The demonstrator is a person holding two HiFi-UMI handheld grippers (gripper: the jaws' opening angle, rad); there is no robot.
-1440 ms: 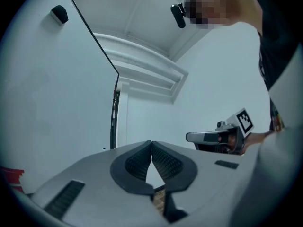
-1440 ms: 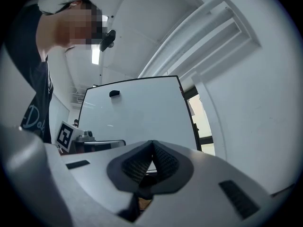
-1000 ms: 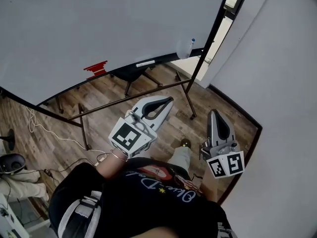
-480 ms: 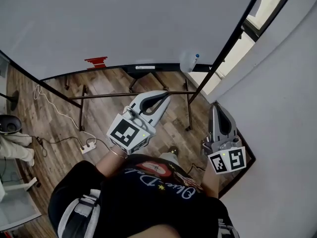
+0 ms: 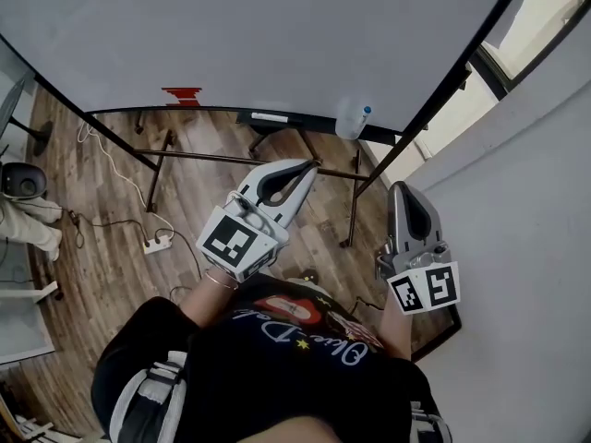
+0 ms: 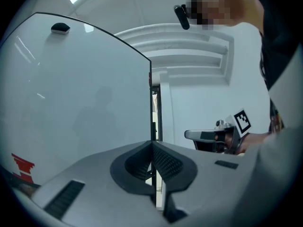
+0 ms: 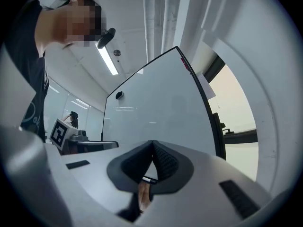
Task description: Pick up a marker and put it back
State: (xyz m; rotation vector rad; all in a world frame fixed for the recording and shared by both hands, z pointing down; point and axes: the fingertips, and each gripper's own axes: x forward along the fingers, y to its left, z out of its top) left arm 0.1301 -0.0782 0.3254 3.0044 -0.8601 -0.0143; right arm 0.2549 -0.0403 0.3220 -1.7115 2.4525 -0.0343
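Head view gives me both claws held out low in the frame over the wooden floor (image 5: 111, 275), pointing up the picture at the whiteboard (image 5: 231, 35) that fills the top. The left gripper (image 5: 307, 166) is near the centre, its tip a little below the board's tray rail (image 5: 212, 112). The right gripper (image 5: 400, 188) is off to its right, beside the board's dark frame (image 5: 434, 100). On the rail, above and slightly left of the left gripper's tip, lies what I take for the marker (image 5: 270, 117), a slim white stick too small for me to be sure of. It is apart from both claws, nearer the left one. To its right on the same rail is a clear bottle (image 5: 352, 118) with a blue cap, and further left on the board is a red mark (image 5: 182, 94). In the left gripper view the jaws meet at the tip with nothing between them. The right gripper view shows the same: jaws pressed together, empty. A small white bit with a dark end shows through the gap under them, and I cannot tell what it is.
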